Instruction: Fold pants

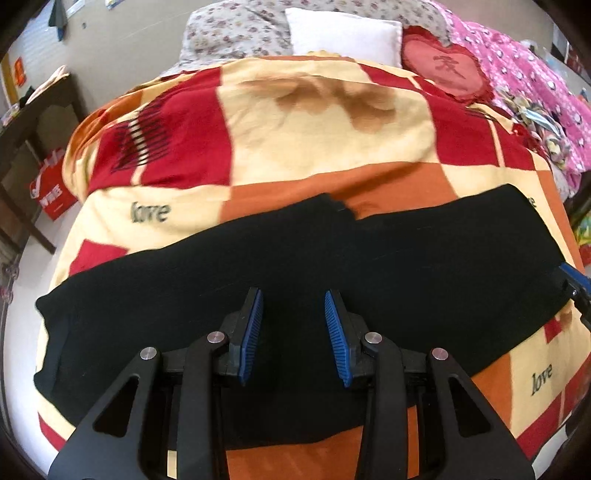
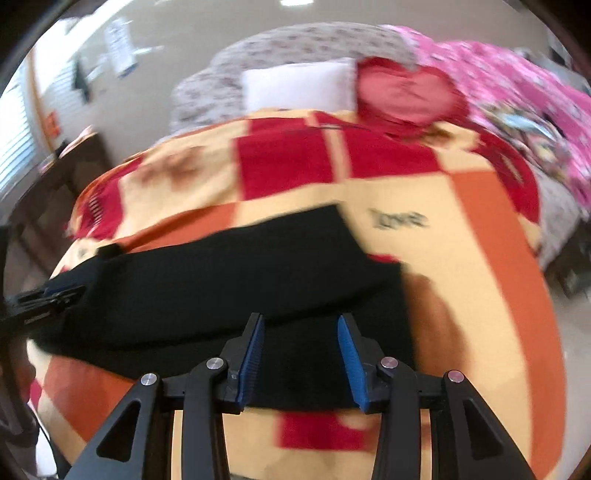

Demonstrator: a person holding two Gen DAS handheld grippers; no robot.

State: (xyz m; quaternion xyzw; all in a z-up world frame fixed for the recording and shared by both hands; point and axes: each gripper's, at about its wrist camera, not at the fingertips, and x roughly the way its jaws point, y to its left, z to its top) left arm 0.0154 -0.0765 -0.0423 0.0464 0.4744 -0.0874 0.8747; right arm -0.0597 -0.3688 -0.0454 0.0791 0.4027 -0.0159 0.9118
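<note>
The left claw (image 1: 293,325) points steeply down over the black pants (image 1: 258,266), its blue-padded fingers (image 1: 255,325) spread apart with nothing pinched between them; only dark cloth shows in the gap below. Whether the tips touch the fabric cannot be told. From this claw the pants stretch as a long band from about 9 o'clock, where one end lies near the bed's edge, across to 3 o'clock, where the tip of the right claw (image 1: 574,277) peeks in at the frame's edge over the other end.

The right claw (image 2: 301,354) also stands spread, empty between its blue pads, hanging over the near edge of the pants (image 2: 240,273). In its blurred view the cloth lies doubled: an upper layer runs from 9 o'clock toward 12, over a lower layer that reaches the claw. The left claw (image 2: 55,295) shows at 9 o'clock above the far end.

The pants lie on a checked blanket (image 1: 332,140) of red, orange and cream squares, printed with the word "love", covering the bed. Farther out at 12 o'clock sit a white pillow (image 1: 343,37) and a flowered pillow (image 1: 236,33), at 1 o'clock a red heart cushion (image 1: 443,70), and at 2 o'clock a pink quilt (image 1: 524,70). At 9 o'clock beside the bed stands a dark wooden table (image 1: 33,122) with a red bag (image 1: 51,188) on the floor
</note>
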